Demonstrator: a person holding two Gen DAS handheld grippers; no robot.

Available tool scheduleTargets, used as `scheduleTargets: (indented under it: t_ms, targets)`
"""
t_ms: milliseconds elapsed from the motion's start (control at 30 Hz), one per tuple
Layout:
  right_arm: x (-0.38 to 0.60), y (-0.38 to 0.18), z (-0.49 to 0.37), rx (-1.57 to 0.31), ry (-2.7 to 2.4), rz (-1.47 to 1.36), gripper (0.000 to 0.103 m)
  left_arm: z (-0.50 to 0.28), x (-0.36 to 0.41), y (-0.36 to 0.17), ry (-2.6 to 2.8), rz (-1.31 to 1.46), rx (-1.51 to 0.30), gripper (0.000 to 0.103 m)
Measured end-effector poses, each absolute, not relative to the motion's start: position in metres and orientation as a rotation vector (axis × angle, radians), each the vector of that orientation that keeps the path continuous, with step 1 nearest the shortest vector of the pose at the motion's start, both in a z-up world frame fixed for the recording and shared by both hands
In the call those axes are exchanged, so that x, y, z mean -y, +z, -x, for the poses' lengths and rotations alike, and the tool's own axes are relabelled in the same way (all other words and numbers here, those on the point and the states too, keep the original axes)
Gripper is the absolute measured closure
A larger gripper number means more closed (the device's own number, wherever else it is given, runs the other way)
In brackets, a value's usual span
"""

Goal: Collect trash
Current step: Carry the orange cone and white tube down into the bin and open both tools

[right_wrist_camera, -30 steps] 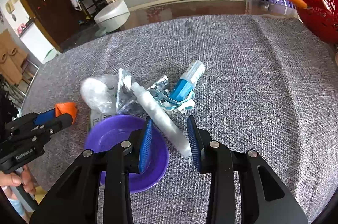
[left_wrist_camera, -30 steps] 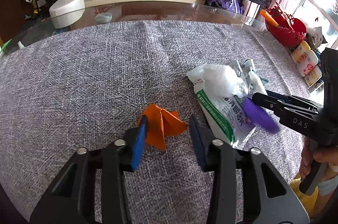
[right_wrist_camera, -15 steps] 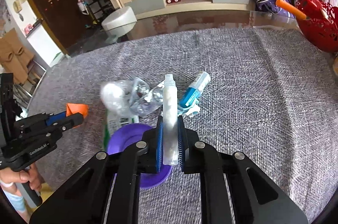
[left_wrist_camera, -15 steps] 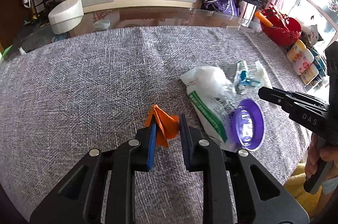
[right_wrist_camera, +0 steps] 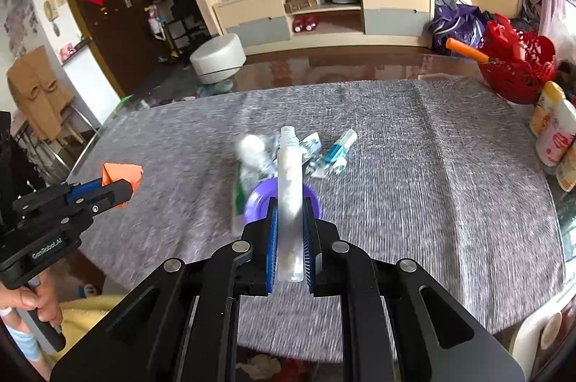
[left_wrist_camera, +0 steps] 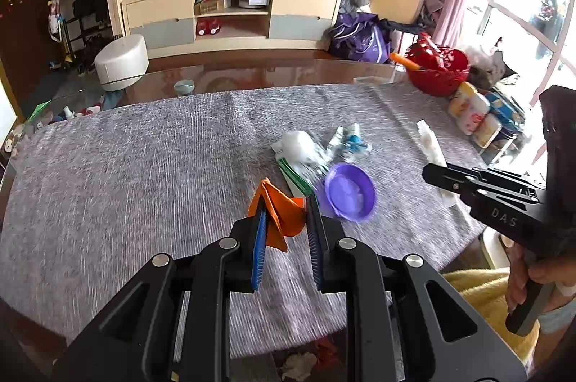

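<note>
1. Our left gripper (left_wrist_camera: 286, 220) pinches the orange paper (left_wrist_camera: 279, 214) between its blue pads; half a second ago it was lower, near the grey cloth (left_wrist_camera: 144, 166), and it now hangs clear above it.
2. Just right of it, the purple bowl (left_wrist_camera: 349, 196) sits on the cloth as before, beside the green-striped wrapper (left_wrist_camera: 293, 175) and a white wad (left_wrist_camera: 300, 144).
3. Behind those, a small blue-and-white tube (left_wrist_camera: 351, 140) lies in the same heap, blurred.
4. Our right gripper (right_wrist_camera: 289, 238) is clamped on the clear plastic tube (right_wrist_camera: 289, 187); it has risen since the earlier frame, the tube pointing forward over the bowl.
5. Far right, a red basket (left_wrist_camera: 437, 72) and yellow bottles (left_wrist_camera: 471, 112) stand at the table edge.
</note>
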State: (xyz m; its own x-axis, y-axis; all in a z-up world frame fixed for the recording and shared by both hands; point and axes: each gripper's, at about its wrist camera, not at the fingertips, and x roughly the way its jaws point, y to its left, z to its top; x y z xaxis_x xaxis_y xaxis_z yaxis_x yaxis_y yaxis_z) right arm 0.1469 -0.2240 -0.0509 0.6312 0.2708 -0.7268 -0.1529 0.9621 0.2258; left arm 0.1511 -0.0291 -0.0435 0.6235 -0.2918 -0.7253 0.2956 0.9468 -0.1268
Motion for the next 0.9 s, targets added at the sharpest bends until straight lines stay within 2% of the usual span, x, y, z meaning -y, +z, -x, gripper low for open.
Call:
scheduleTargets:
  t_ms: [300, 900]
  targets:
    - [0.211, -0.057, -0.076, -0.861, 0.285, -0.149, 0.089, -0.068, 0.027, -0.047, -0.364, 0.003, -0.826, 0.084]
    - [0.190, -0.142, -0.003, -1.024, 0.277, -0.193, 0.089, 0.013, 0.029, -0.153, -0.400, 0.050, -1.024, 0.083]
